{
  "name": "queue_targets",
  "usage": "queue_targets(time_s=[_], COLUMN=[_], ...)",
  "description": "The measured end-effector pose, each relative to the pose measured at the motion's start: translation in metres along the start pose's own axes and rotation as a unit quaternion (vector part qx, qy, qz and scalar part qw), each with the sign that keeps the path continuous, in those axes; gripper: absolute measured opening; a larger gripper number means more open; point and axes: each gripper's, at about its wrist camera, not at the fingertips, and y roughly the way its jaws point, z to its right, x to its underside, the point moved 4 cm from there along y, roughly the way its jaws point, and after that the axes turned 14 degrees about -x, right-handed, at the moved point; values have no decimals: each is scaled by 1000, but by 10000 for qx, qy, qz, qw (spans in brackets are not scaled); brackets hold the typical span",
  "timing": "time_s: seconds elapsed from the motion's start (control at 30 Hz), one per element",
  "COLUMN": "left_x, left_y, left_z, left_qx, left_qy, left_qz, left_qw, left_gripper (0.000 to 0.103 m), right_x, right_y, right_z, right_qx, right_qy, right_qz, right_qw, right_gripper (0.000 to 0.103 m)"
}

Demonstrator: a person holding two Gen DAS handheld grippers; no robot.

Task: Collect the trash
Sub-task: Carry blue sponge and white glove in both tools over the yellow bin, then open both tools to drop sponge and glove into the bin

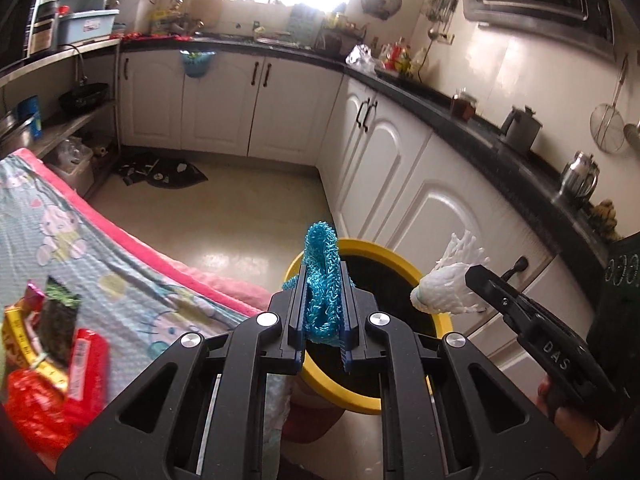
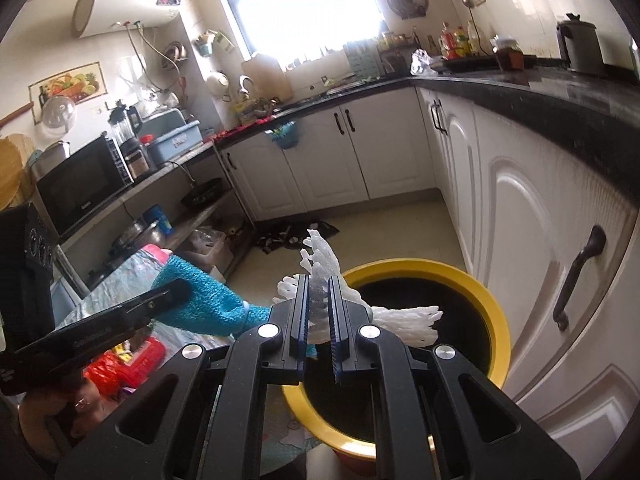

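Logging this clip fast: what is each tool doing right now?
Left tool: closed on the blue foam net, over the yellow-rimmed bin.
Right tool: closed on the white foam net, over the same bin.

A bright window [image 2: 296,4] glares above the black countertop [image 2: 520,92], which runs in an L over white cabinets [image 1: 280,108]. Left of the window hangs a water heater [image 2: 124,8]; below that, a microwave [image 2: 84,184] sits on a metal shelf. The floor [image 1: 256,208] is pale and glossy.
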Motion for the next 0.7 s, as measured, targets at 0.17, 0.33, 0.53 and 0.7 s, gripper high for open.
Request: queue_targets(time_s=[0.17,0.33,0.53,0.7], left_x=[3,7,11,12], left_y=[19,31,38,38], left_z=[11,16,19,13], left_qx=[13,44,94,91], left_qy=[112,140,179,59], left_qz=[-148,-263,-348,-371], left_qw=[9998,9995,9992,9993], left_gripper=[8,9,15,24], right_x=[13,23,26,23], right_y=[12,19,20,15], right_z=[17,28,36,41], right_qx=[141,244,439,614], right_qy=[165,299,414,437], right_qz=[-169,-278,-328,-262], right_qw=[9996,9989,9976,9968], right_gripper=[9,10,16,35])
